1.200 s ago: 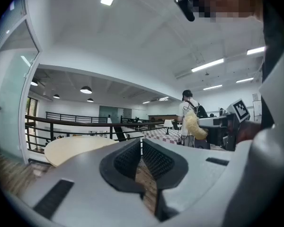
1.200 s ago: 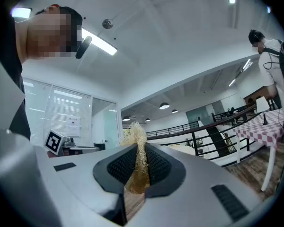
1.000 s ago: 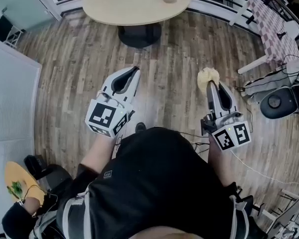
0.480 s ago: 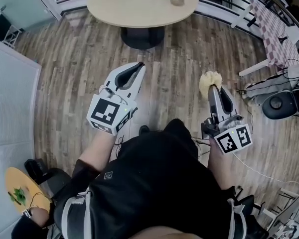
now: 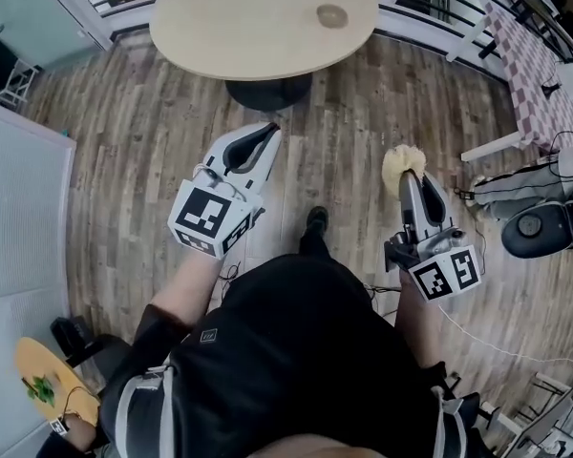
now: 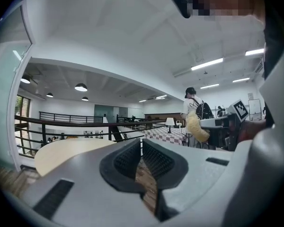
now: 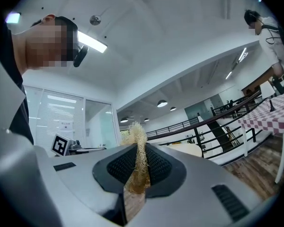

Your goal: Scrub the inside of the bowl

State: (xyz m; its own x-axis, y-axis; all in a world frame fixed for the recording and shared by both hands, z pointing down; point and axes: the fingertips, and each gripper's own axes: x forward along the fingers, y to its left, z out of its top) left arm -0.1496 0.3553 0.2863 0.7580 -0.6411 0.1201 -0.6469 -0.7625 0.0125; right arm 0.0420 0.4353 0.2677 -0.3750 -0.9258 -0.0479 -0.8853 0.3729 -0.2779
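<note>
A small brownish bowl (image 5: pixel 331 15) sits near the right end of the oval beige table (image 5: pixel 239 27) at the top of the head view. My right gripper (image 5: pixel 408 179) is shut on a pale yellow fibrous scrubber (image 5: pixel 401 163), held level over the wooden floor, well short of the table. In the right gripper view the scrubber (image 7: pixel 137 141) is pinched between the black pads and sticks out past them. My left gripper (image 5: pixel 259 134) is shut and holds nothing; in its own view the pads (image 6: pixel 128 159) meet, with the table (image 6: pixel 61 151) ahead.
The table's black pedestal (image 5: pixel 267 92) stands just ahead of my left gripper. A checkered-cloth table (image 5: pixel 525 55) and a round black device (image 5: pixel 535 225) with cables are at the right. A white panel (image 5: pixel 19 208) lines the left. A person with a backpack (image 6: pixel 194 107) stands in the distance.
The person holding the grippers has stepped toward the table, which now sits larger and nearer in the head view. Both grippers moved forward with them, grip unchanged.
</note>
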